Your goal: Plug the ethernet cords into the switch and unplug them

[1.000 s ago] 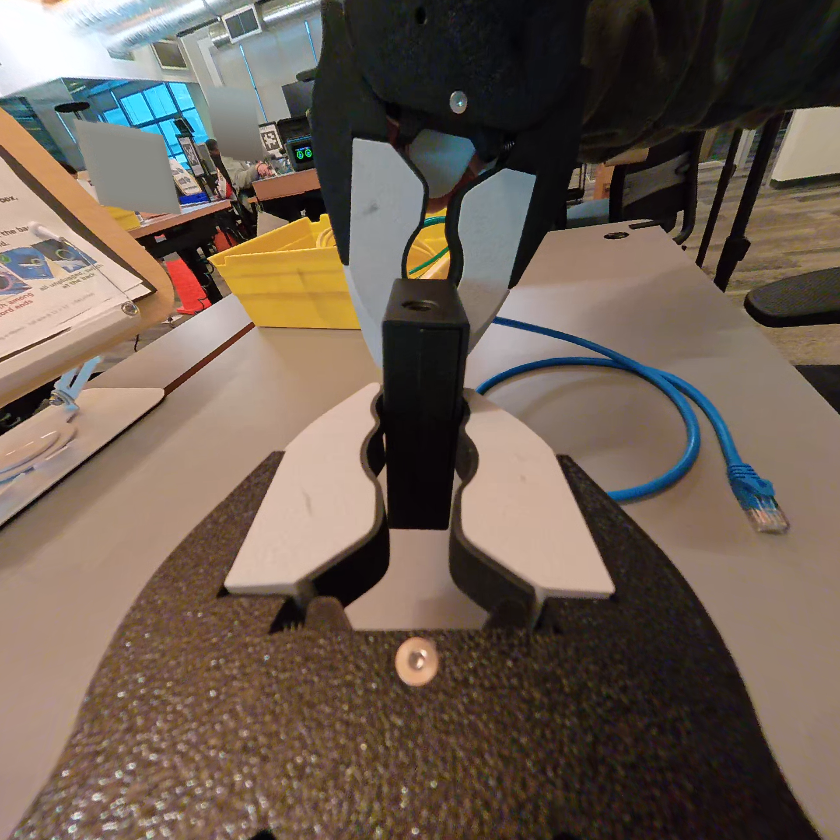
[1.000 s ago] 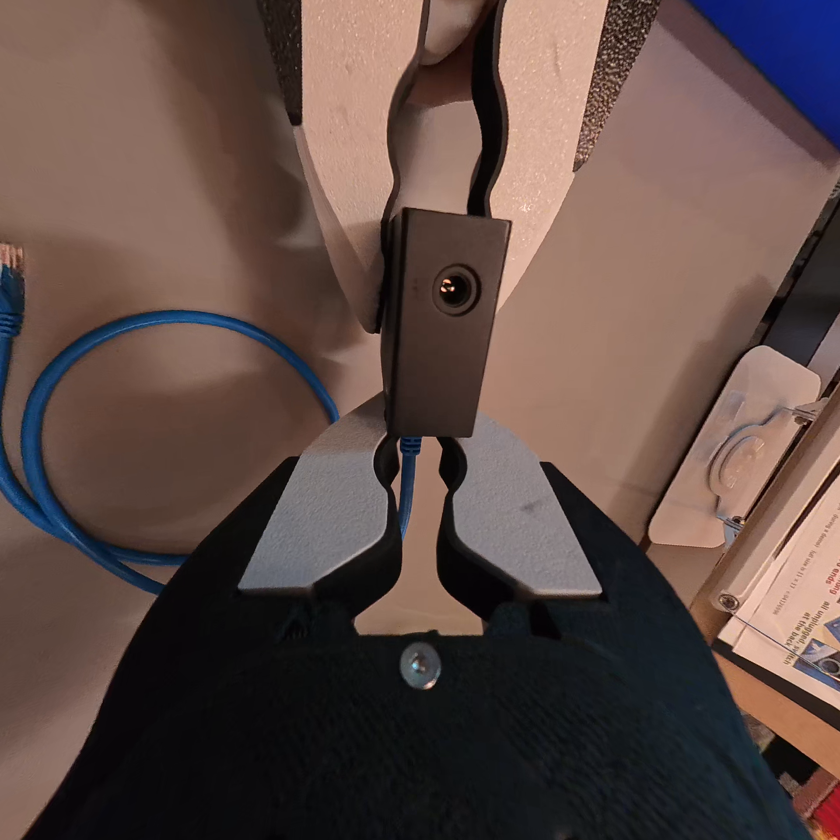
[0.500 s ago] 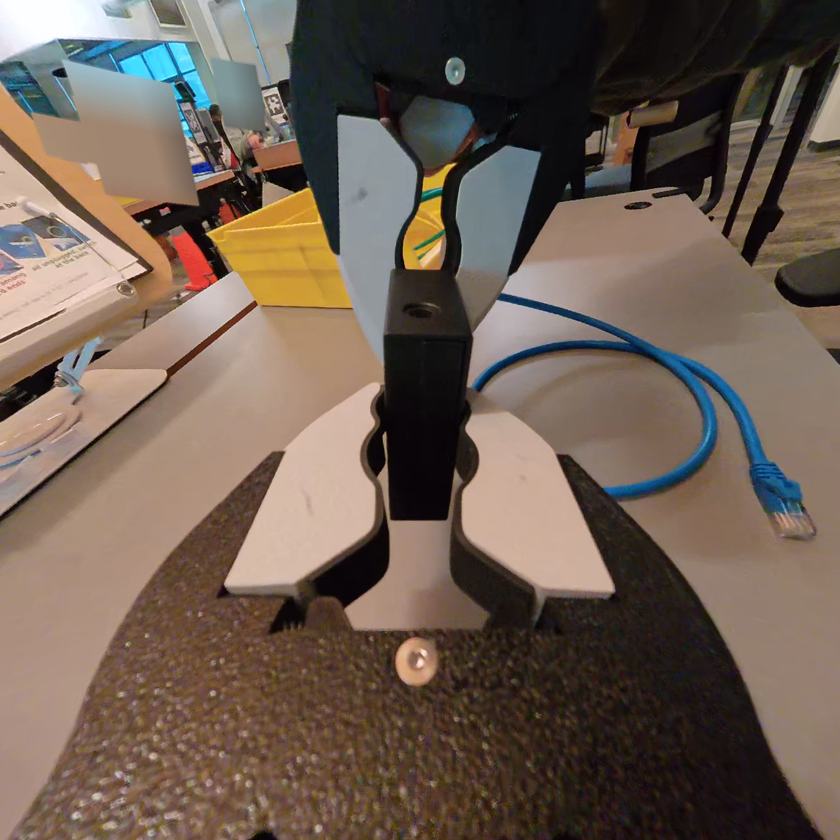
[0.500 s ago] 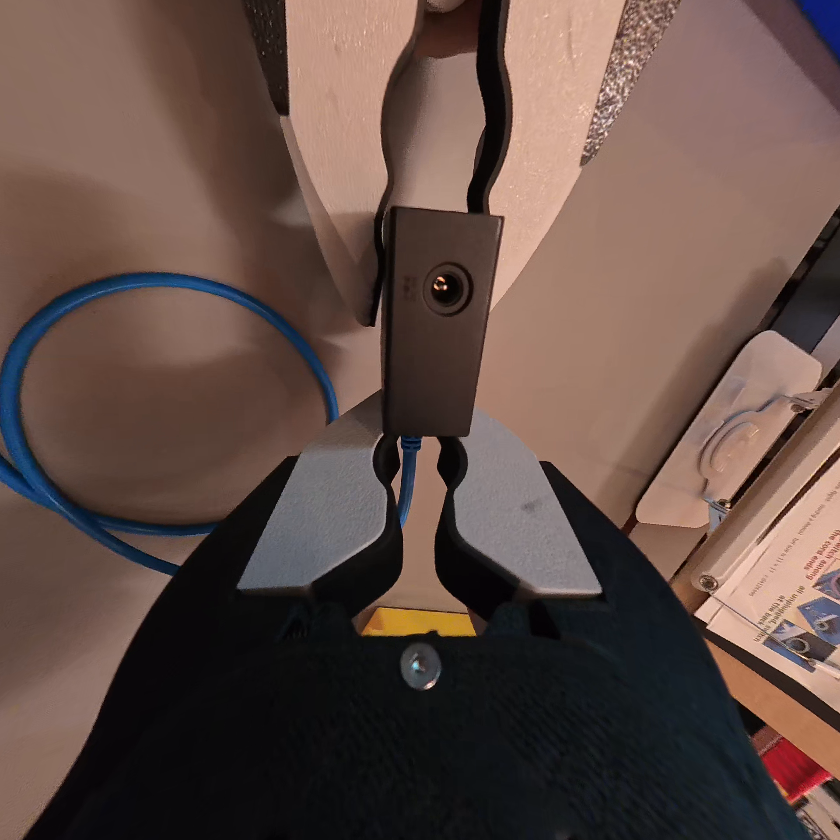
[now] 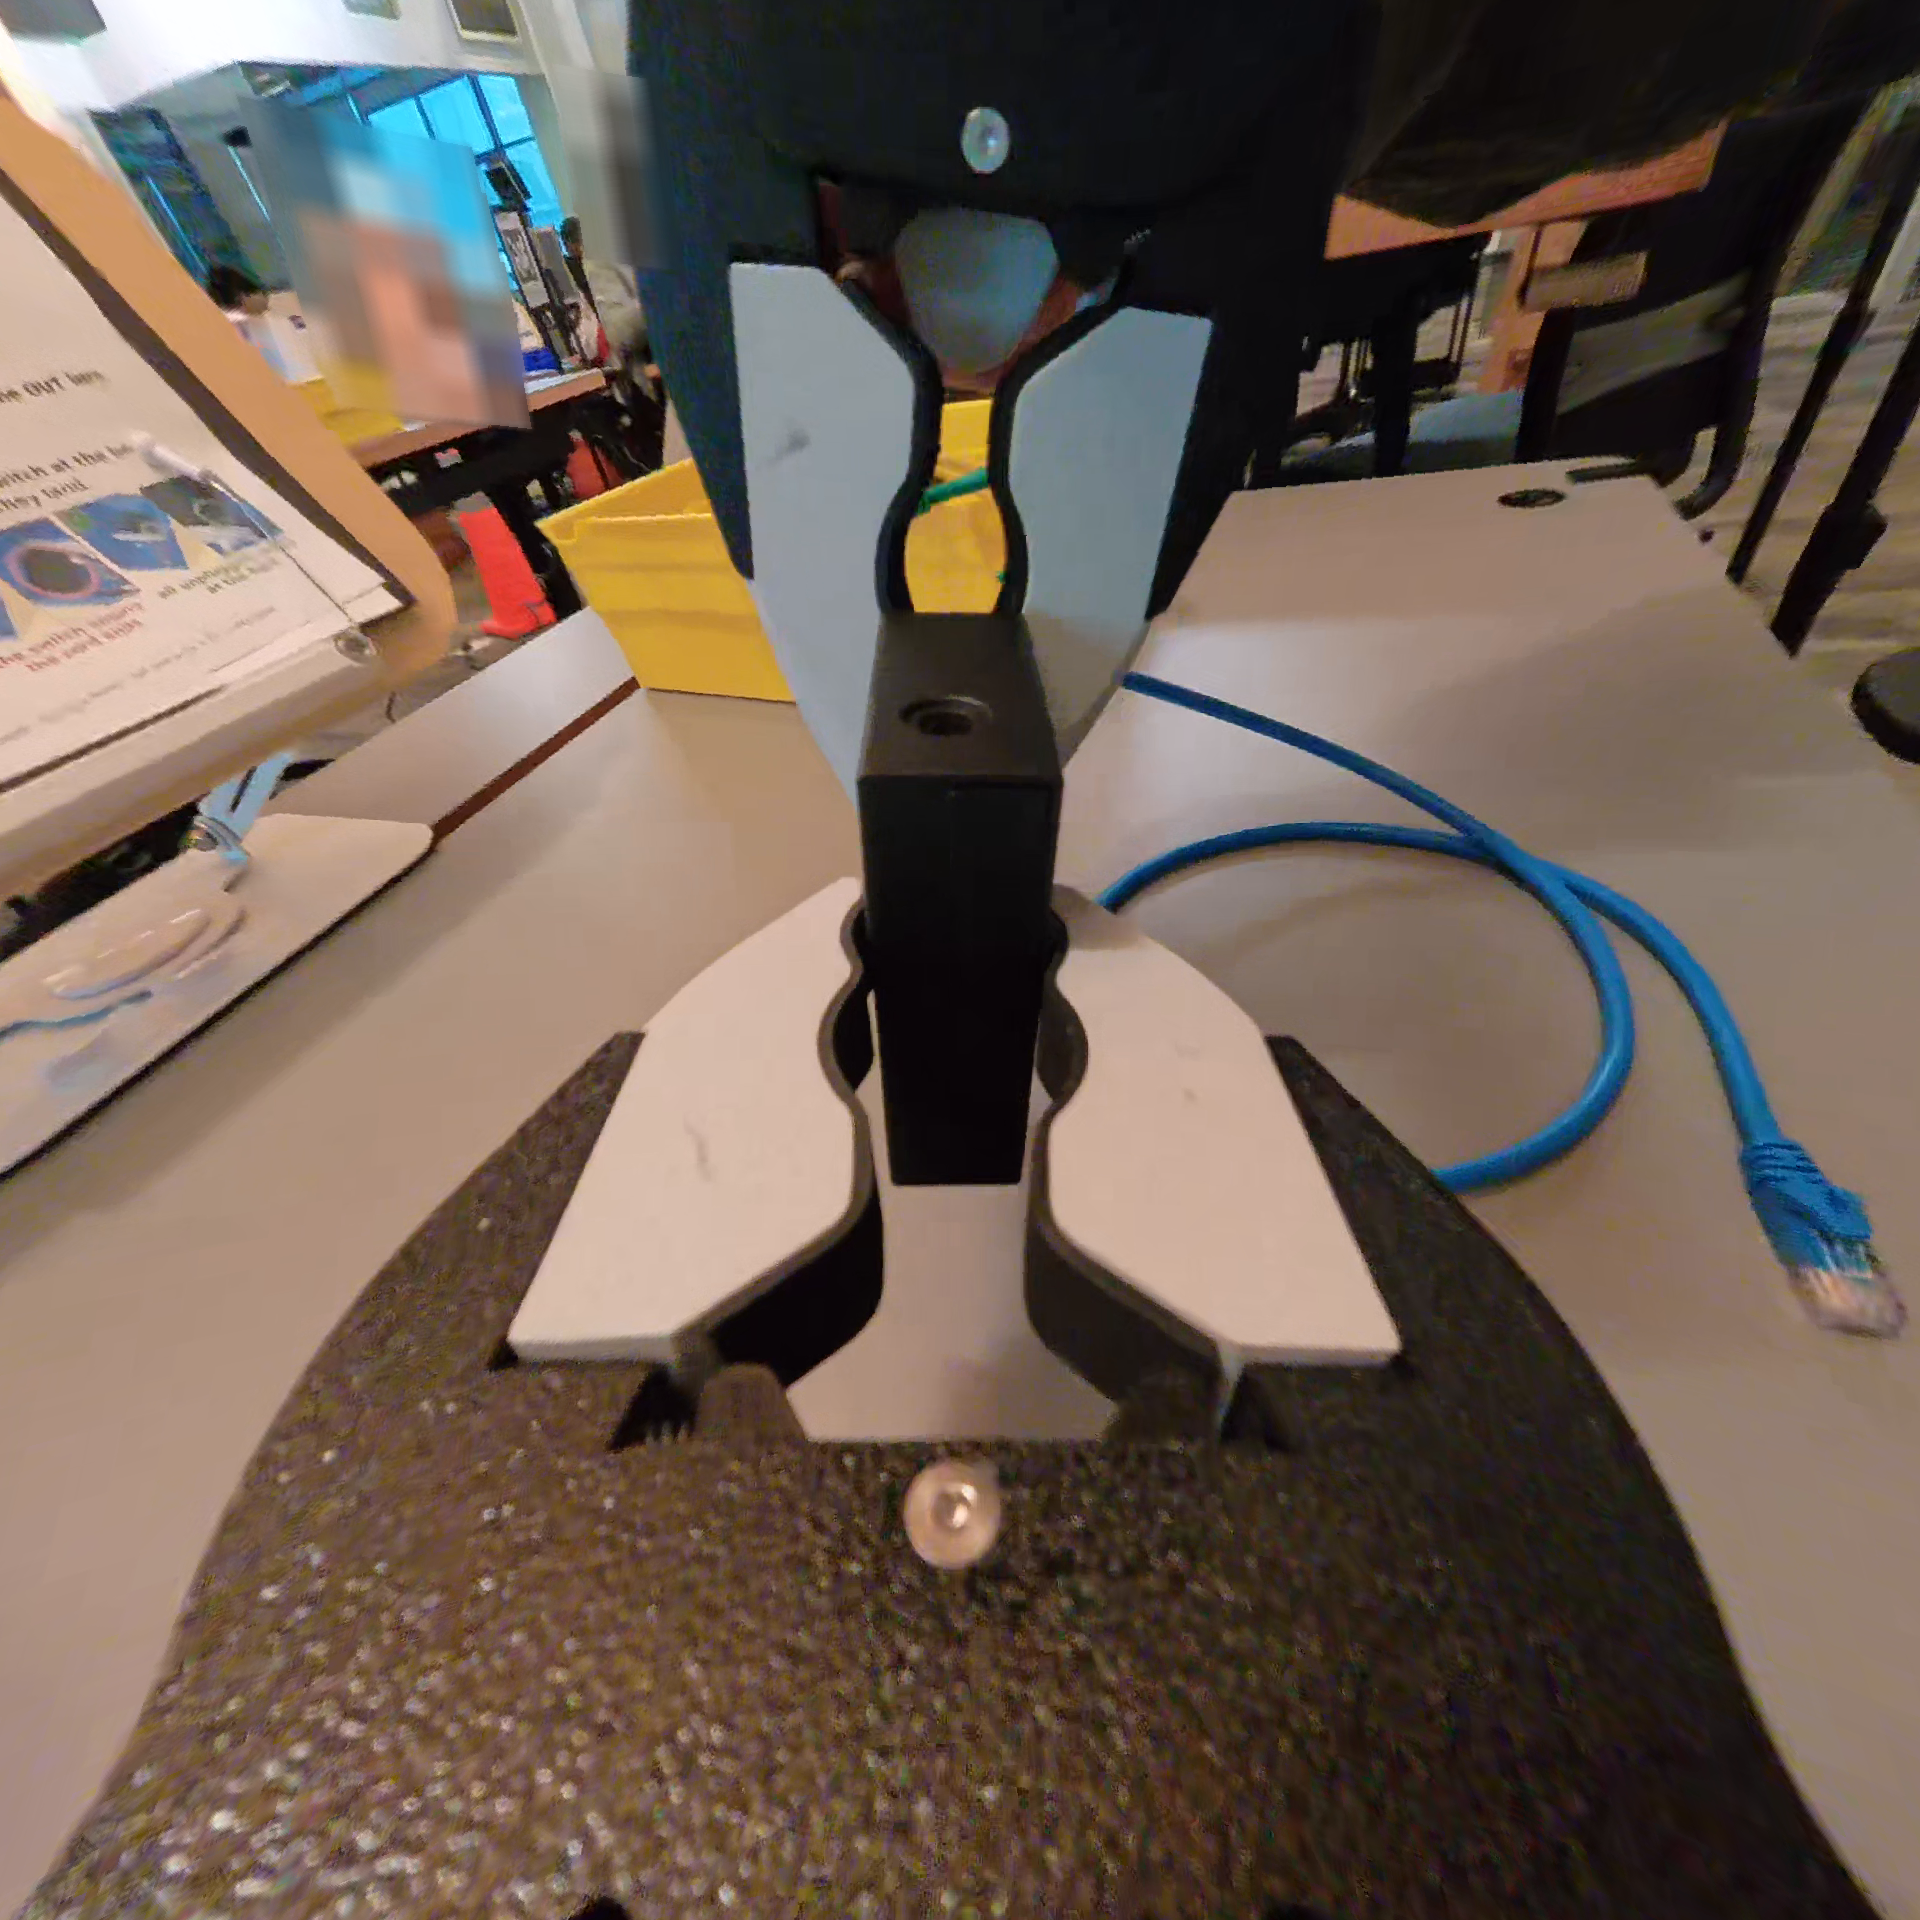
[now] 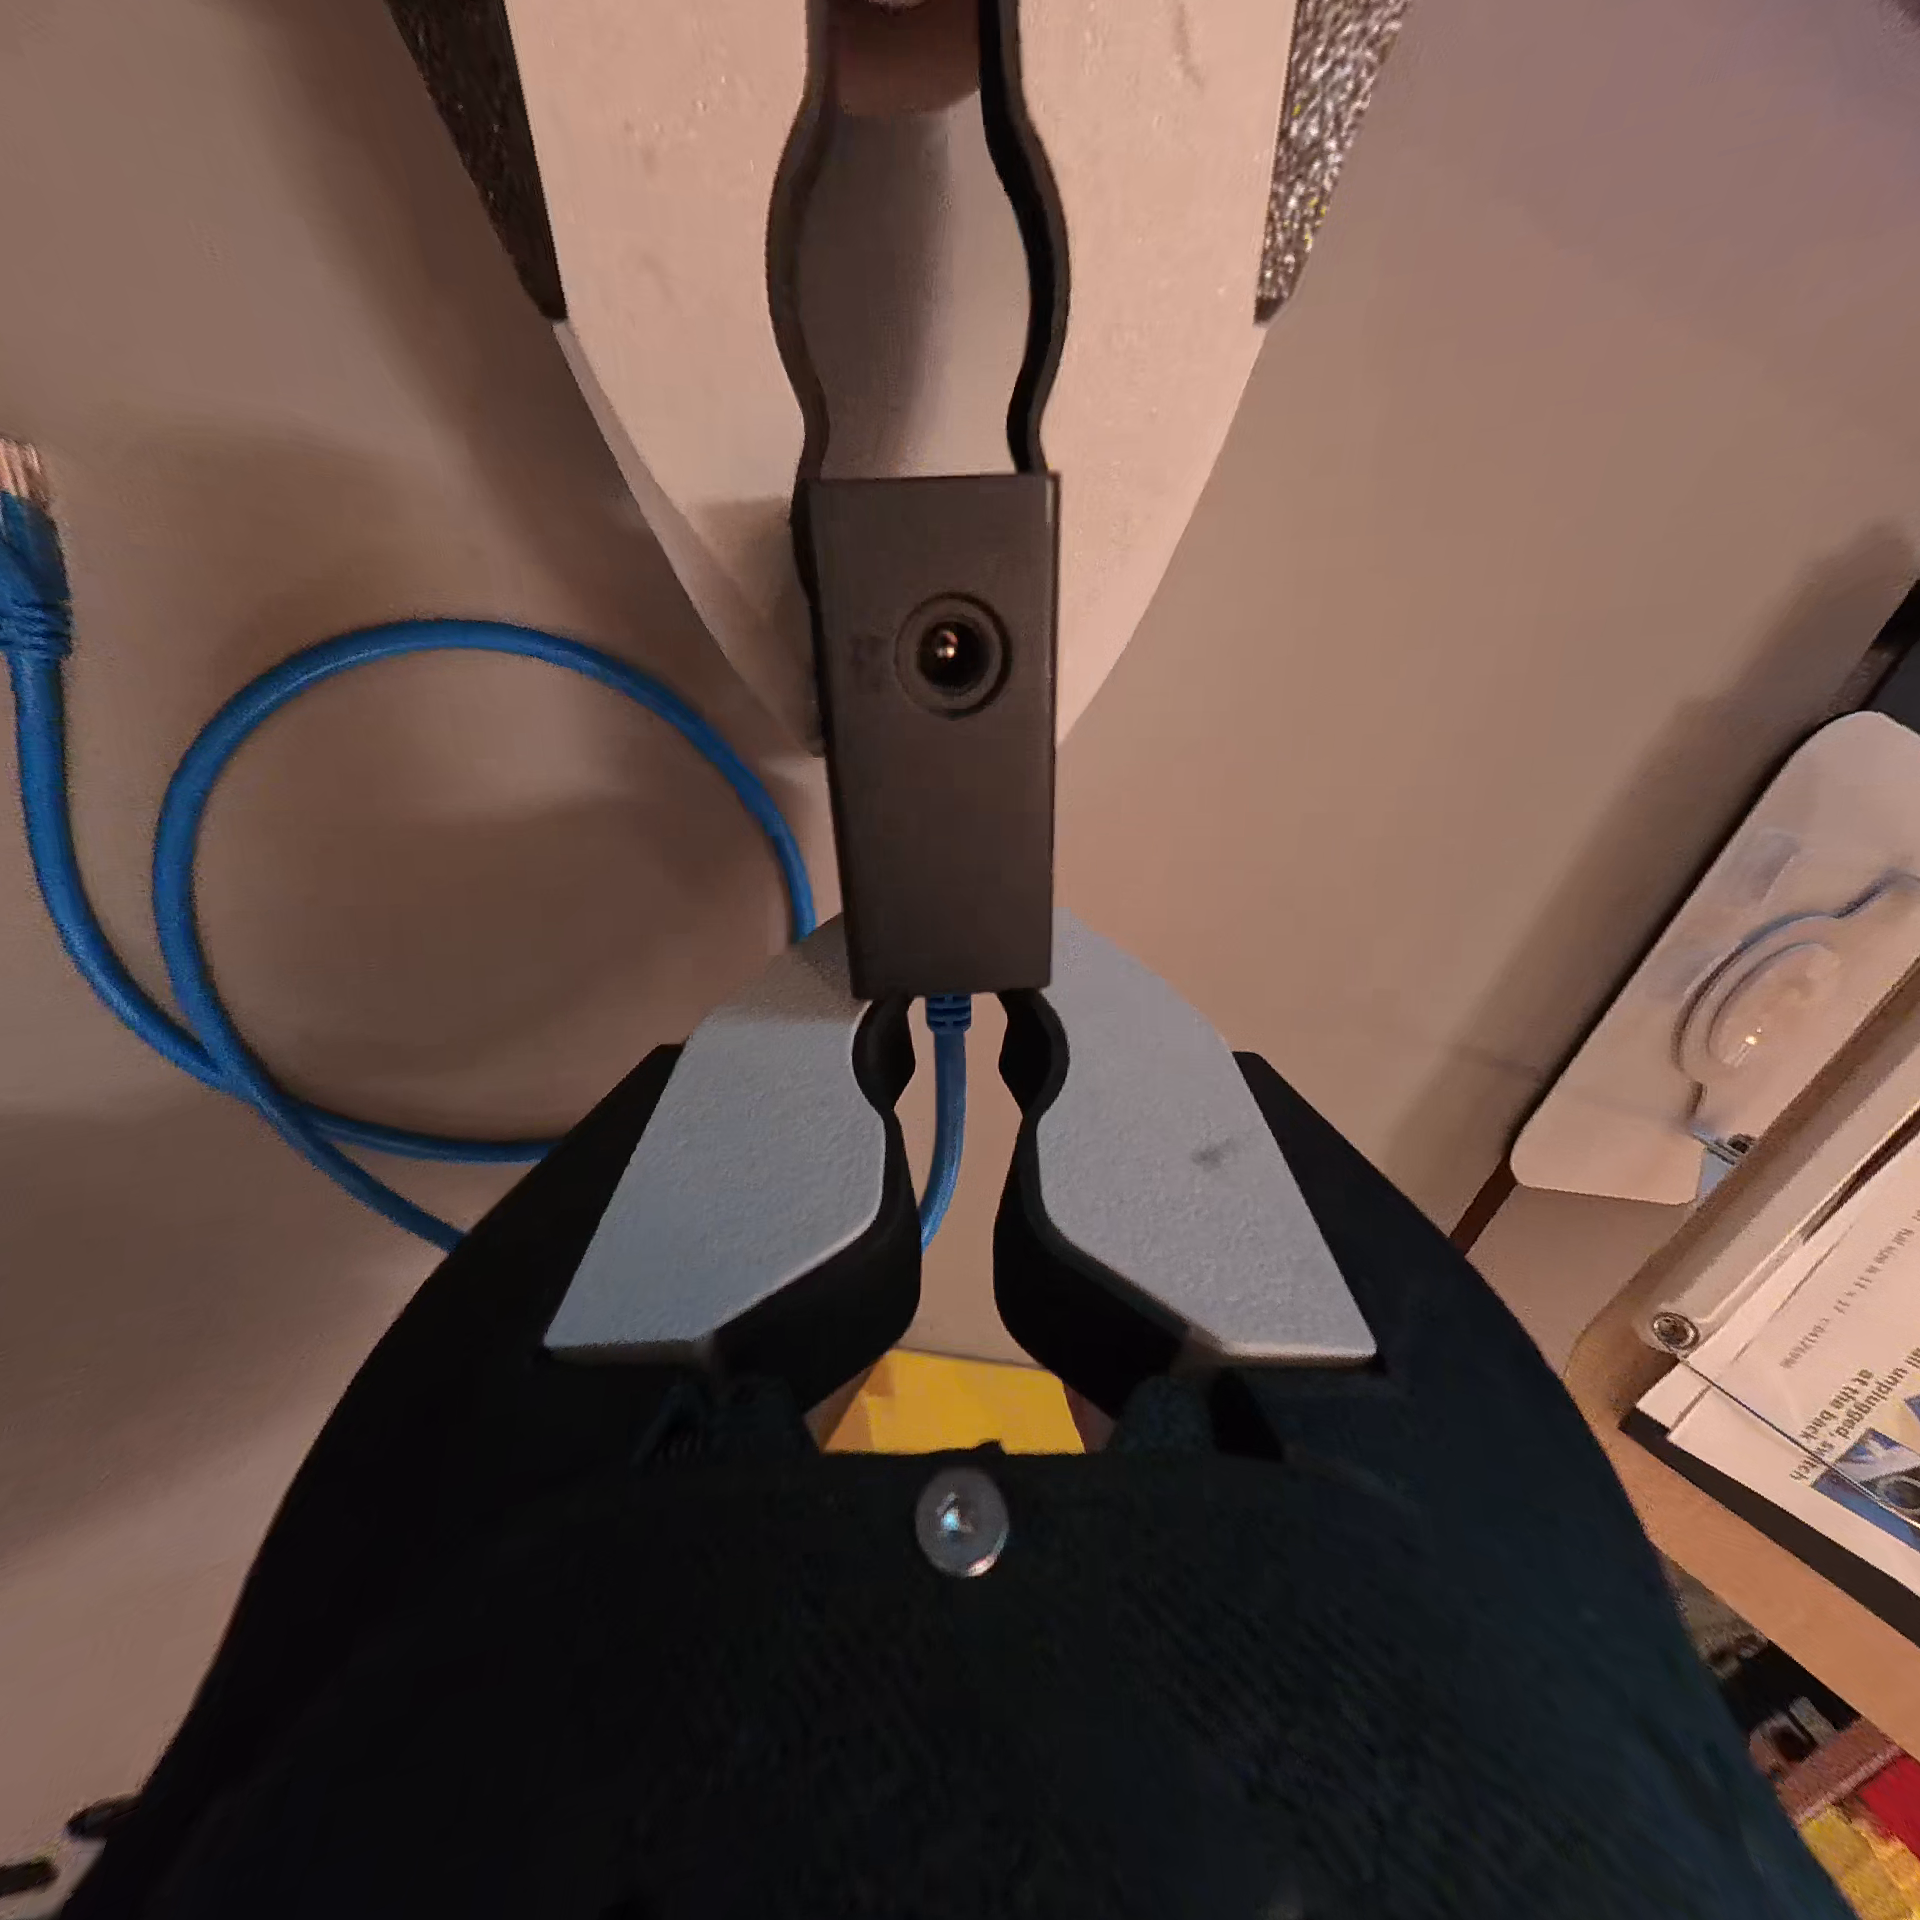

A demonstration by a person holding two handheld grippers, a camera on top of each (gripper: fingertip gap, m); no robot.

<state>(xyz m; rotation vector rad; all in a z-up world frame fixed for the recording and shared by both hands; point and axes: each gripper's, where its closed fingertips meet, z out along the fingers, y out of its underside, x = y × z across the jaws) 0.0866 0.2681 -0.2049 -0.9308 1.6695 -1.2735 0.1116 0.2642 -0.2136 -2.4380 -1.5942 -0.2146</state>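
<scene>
My left gripper (image 5: pixel 956 935) is shut on a black box-shaped switch (image 5: pixel 956 831) and holds it above the grey table (image 5: pixel 1455 644). My right gripper (image 6: pixel 951 1023) faces it from the other end, shut on the blue ethernet cord (image 6: pixel 940 1122) just behind its plug, which sits at the switch's end (image 6: pixel 935 831). The cord's loop (image 5: pixel 1600 987) lies on the table and its free plug (image 5: pixel 1829 1268) rests at the right. The loop (image 6: pixel 187 831) and free plug (image 6: pixel 21 499) also show in the right wrist view. The port itself is hidden.
A yellow bin (image 5: pixel 665 603) stands at the back of the table. An instruction board on a stand (image 5: pixel 156 582) with a flat base (image 5: pixel 208 935) is at the left and also shows in the right wrist view (image 6: pixel 1766 987). Chairs and dark stand legs (image 5: pixel 1818 416) are behind the table.
Both grippers keep their holds. The pair has shifted and turned a little: the switch now looks straight in the right wrist view, and the cord's free plug is back in that view at the left.
</scene>
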